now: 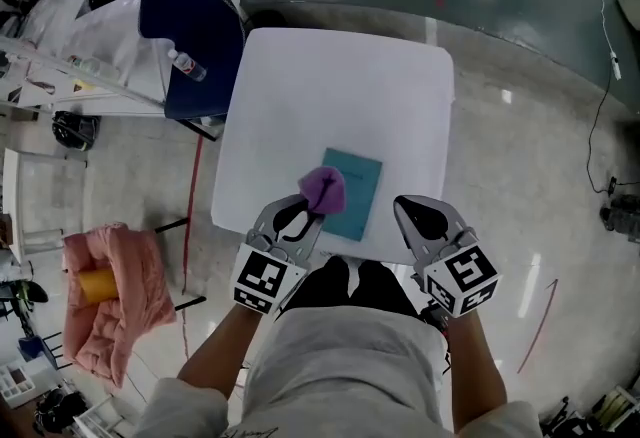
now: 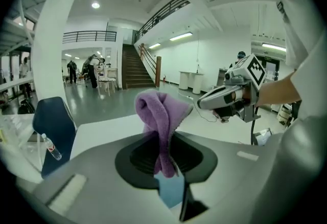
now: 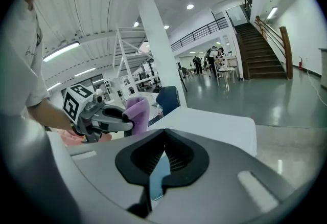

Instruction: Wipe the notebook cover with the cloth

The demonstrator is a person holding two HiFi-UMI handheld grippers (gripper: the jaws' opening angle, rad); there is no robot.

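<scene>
A teal notebook [image 1: 355,188] lies flat near the front edge of the white table [image 1: 340,86]. My left gripper [image 1: 308,209] is shut on a bunched purple cloth [image 1: 323,188], which hangs over the notebook's left edge. In the left gripper view the cloth [image 2: 161,115] stands up out of the jaws, with a sliver of notebook [image 2: 171,192] below. My right gripper [image 1: 410,213] hovers at the table's front edge, right of the notebook, shut and holding nothing. The right gripper view shows the left gripper [image 3: 120,125], the cloth [image 3: 137,111], and a strip of notebook [image 3: 159,177] between the jaws.
A dark blue chair [image 1: 195,36] with a plastic bottle [image 1: 187,64] on it stands at the table's far left corner. A pink bundle [image 1: 120,306] with a yellow object [image 1: 97,284] lies on the floor at left. A cable [image 1: 598,106] runs along the floor at right.
</scene>
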